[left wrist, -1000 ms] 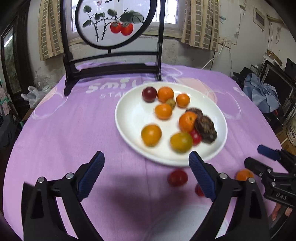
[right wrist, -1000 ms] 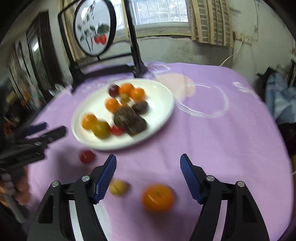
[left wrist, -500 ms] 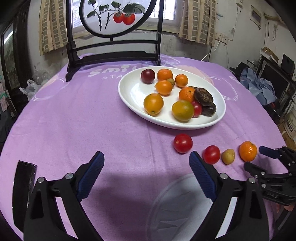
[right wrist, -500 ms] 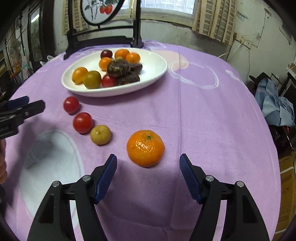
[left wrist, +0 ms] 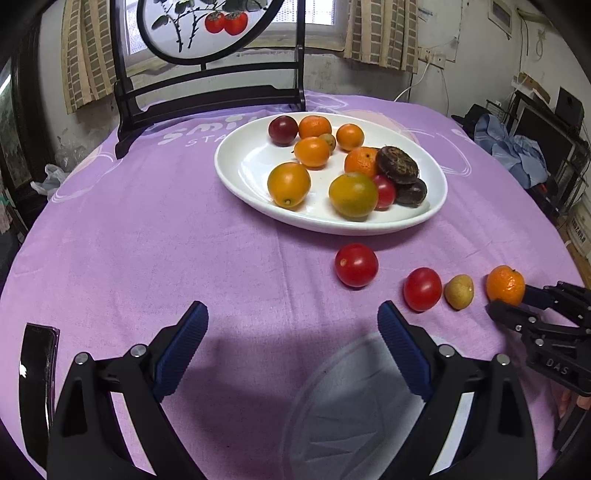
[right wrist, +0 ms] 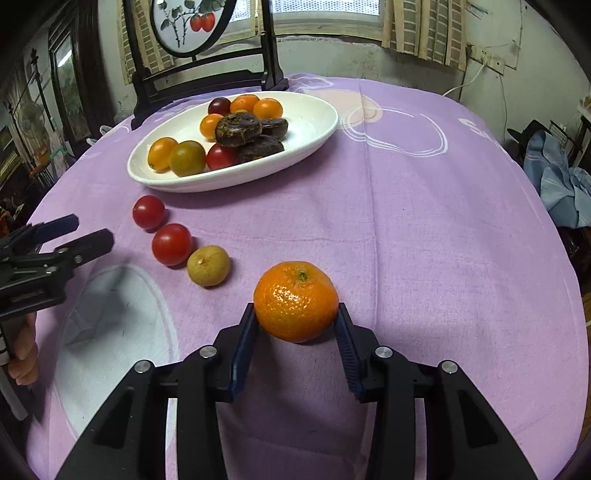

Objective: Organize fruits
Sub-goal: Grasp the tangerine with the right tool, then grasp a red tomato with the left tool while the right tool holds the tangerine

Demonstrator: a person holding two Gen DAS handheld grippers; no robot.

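A white oval plate on the purple cloth holds several oranges, tomatoes and dark fruits. In front of it lie two red tomatoes, a small yellow-green fruit and a mandarin. My right gripper is shut on the mandarin, its blue pads against both sides. My left gripper is open and empty above the cloth, short of the nearer tomato.
A dark wooden stand with a round painted panel stands behind the plate. A black phone-like object lies at the left edge. A pale print marks the cloth near me. Clutter and blue clothes lie beyond the table's right edge.
My right gripper has moved forward and closed its jaws on the mandarin. My left gripper has drawn back and lowered, so the loose fruits have come into view.
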